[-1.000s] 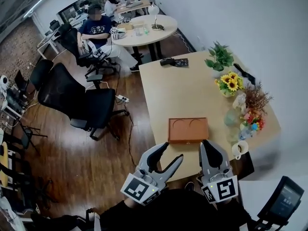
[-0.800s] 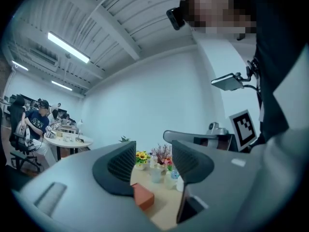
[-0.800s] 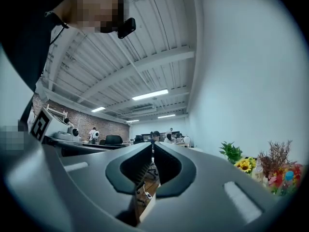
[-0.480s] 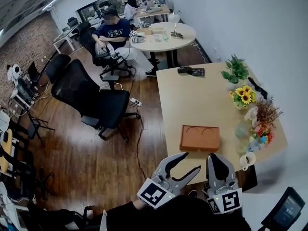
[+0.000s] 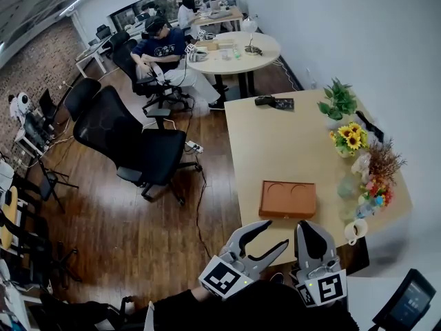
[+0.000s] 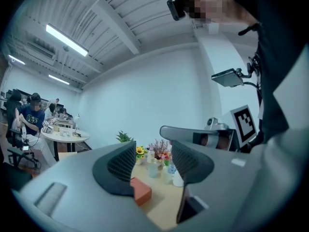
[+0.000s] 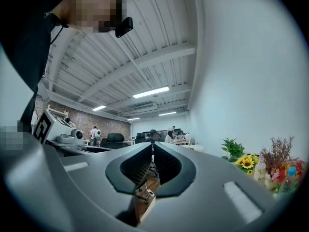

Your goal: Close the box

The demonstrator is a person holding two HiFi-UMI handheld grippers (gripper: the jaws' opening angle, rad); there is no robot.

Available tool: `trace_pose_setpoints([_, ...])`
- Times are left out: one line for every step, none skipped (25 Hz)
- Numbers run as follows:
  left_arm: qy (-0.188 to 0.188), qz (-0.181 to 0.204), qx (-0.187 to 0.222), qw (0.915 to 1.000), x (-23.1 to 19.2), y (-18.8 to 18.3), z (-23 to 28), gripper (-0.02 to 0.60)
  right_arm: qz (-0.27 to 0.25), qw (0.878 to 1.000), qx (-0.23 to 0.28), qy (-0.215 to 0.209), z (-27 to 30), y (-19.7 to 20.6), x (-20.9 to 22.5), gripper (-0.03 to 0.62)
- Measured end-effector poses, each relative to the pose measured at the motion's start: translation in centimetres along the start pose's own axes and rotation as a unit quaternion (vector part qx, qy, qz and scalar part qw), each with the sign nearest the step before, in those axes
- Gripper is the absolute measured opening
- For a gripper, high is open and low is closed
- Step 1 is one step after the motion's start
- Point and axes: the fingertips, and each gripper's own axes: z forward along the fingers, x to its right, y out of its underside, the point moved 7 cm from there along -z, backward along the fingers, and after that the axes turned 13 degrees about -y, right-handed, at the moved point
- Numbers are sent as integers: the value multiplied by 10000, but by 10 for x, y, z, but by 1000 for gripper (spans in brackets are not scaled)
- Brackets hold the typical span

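Observation:
A flat brown box (image 5: 288, 198) with two round dents in its lid lies near the front edge of the pale wooden table (image 5: 289, 143). It also shows as an orange-brown block (image 6: 141, 190) past the left jaw in the left gripper view. My left gripper (image 5: 267, 236) hangs open just off the table's front edge, nothing between its fingers. My right gripper (image 5: 305, 227) is shut and empty, beside the left one, short of the box. In the right gripper view the pads (image 7: 145, 166) meet, pointing along the table's edge toward the room.
Along the table's right side stand a potted plant (image 5: 337, 98), sunflowers (image 5: 350, 138), dried flowers (image 5: 381, 164), a glass (image 5: 347, 185) and a white mug (image 5: 353, 230). A dark device (image 5: 273, 102) lies at the far end. Black office chairs (image 5: 131, 143) stand to the left; a person sits at a round table (image 5: 234, 50).
Both grippers have dropped back toward the bottom of the head view as the view shifted. The right jaws have gone from a narrow gap to fully shut. The box has not moved.

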Motion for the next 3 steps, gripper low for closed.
trace_pose_setpoints([0, -13, -14, 10000, -1, 0, -1, 218, 1, 10000, -3, -4, 1, 0, -1, 14])
trace_pose_setpoints([0, -26, -29, 10000, -2, 0, -1, 218, 1, 10000, -7, -9, 2, 0, -2, 14])
trace_pose_setpoints([0, -39, -44, 10000, -2, 0, -2, 218, 1, 10000, -11, -13, 3, 0, -3, 14])
